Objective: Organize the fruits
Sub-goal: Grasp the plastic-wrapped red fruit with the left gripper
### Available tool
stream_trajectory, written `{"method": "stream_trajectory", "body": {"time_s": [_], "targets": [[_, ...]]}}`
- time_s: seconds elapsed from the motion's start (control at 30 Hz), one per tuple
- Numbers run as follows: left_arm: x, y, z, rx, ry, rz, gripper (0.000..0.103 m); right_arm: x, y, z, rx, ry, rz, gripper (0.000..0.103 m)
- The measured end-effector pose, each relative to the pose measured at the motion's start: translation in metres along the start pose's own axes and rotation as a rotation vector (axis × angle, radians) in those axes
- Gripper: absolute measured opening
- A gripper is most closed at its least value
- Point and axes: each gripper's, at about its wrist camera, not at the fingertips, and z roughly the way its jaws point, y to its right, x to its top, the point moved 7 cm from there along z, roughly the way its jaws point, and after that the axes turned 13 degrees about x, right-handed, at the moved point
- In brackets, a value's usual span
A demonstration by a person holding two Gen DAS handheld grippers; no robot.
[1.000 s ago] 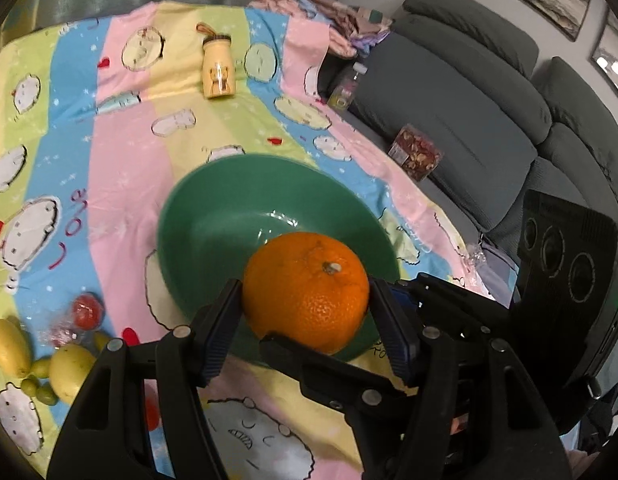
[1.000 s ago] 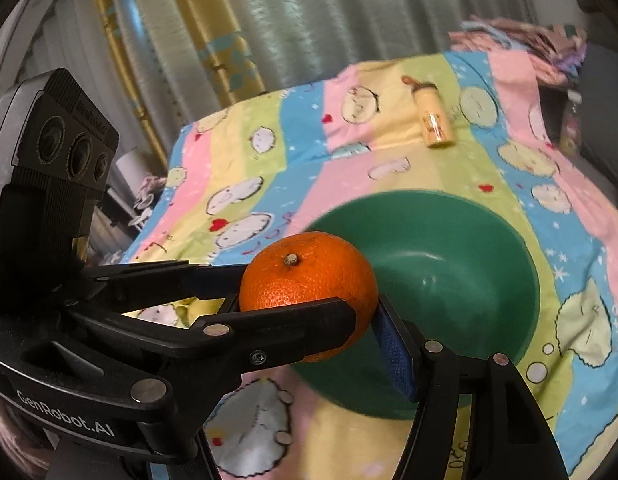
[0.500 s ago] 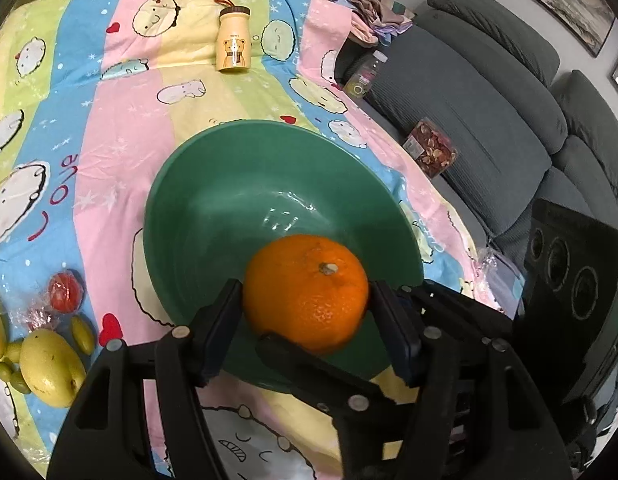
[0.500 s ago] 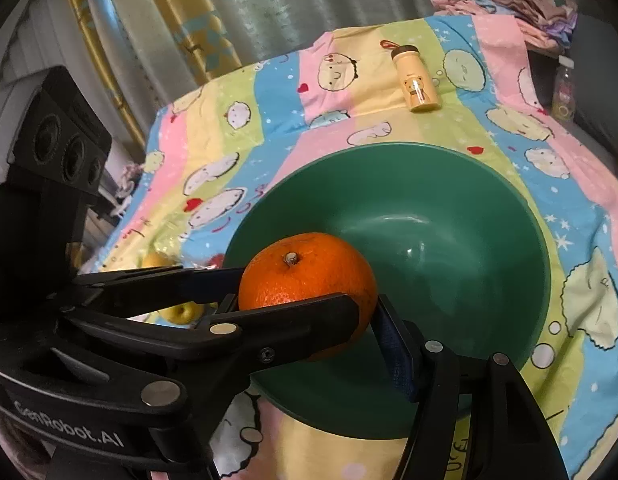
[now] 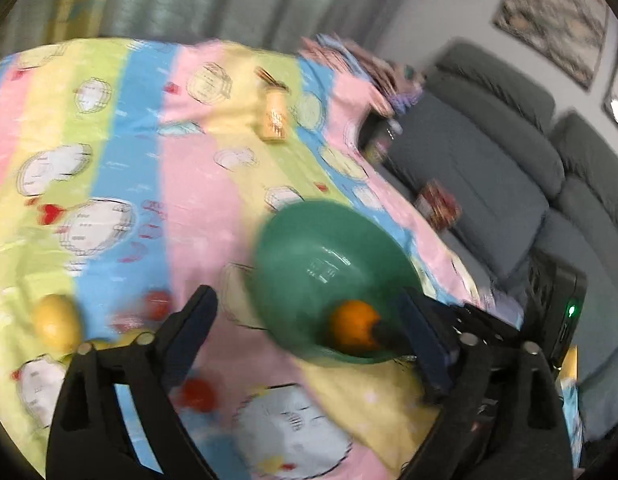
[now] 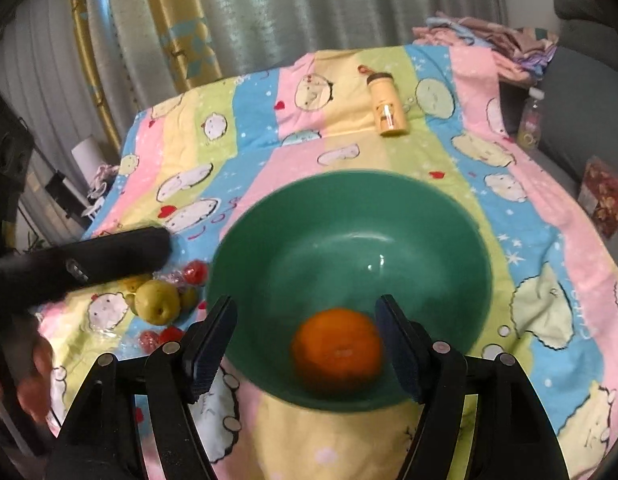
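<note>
An orange lies loose in the near part of the green bowl on the striped cartoon cloth. My right gripper hangs over the bowl's near rim with its jaws opening; the orange shows between them, with a gap on each side. In the blurred left wrist view my left gripper stands left of the bowl, jaws opening wide and nothing between them. The orange sits beside a right gripper finger. One left gripper finger shows as a black blur.
Left of the bowl lie a yellow-green fruit and small red fruits in clear wrap. A yellow bottle lies at the far side of the cloth. A grey sofa with a red packet is on the right. A hand is at the lower left.
Both grippers were shut on the orange over the bowl. Now both have let go and it lies in the bowl. The left gripper has swung away to the left and opened wide.
</note>
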Motion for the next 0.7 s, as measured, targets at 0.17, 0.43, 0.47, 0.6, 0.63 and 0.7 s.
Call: {"method": "stream_trajectory", "body": {"time_s": [0.17, 0.43, 0.47, 0.6, 0.63, 0.7], "targets": [[0.002, -0.077, -0.053, 0.101, 0.094, -0.185, 0.102, 0.001, -0.014, -0.021, 0.025, 0.052, -0.015, 0.072], [-0.039, -0.142, -0.078, 0.28, 0.091, -0.271, 0.103, -0.007, -0.055, -0.027, 0.119, 0.049, -0.102, 0.072], [-0.044, -0.144, -0.075, 0.285, 0.079, -0.27, 0.103, -0.009, -0.061, -0.024, 0.132, 0.041, -0.113, 0.072], [-0.072, -0.153, -0.059, 0.294, 0.009, -0.262, 0.102, -0.019, -0.077, -0.013, 0.164, 0.001, -0.151, 0.072], [-0.078, -0.153, -0.052, 0.293, -0.015, -0.262, 0.102, -0.023, -0.082, -0.009, 0.173, -0.014, -0.162, 0.072], [-0.085, -0.154, -0.046, 0.291, -0.037, -0.257, 0.102, -0.03, -0.09, -0.002, 0.186, -0.037, -0.183, 0.072]]}}
